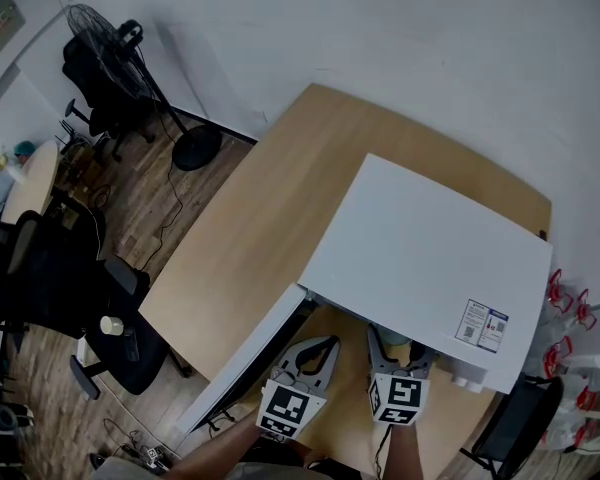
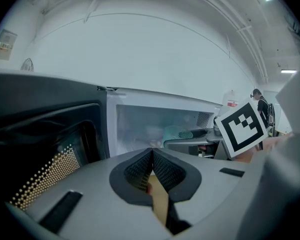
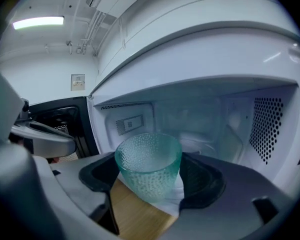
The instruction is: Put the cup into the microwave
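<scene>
A white microwave [image 1: 430, 258] stands on the wooden table [image 1: 270, 198], its door [image 1: 245, 363] swung open to the left. The teal dimpled glass cup [image 3: 149, 164] sits upright between the jaws of my right gripper [image 3: 150, 179], which is shut on it right at the mouth of the cavity [image 3: 205, 119]. In the head view the right gripper [image 1: 395, 346] reaches under the microwave's front edge and hides most of the cup. My left gripper [image 2: 152, 166] is shut with nothing in it, beside the open door [image 2: 45, 149]; from there the cup [image 2: 177, 132] shows at the opening.
A standing fan [image 1: 110, 38] and a black office chair [image 1: 110, 328] are on the floor to the left. Another chair [image 1: 520, 418] and red-capped bottles [image 1: 570, 308] are at the right. The inside of the door [image 3: 60, 116] is dark.
</scene>
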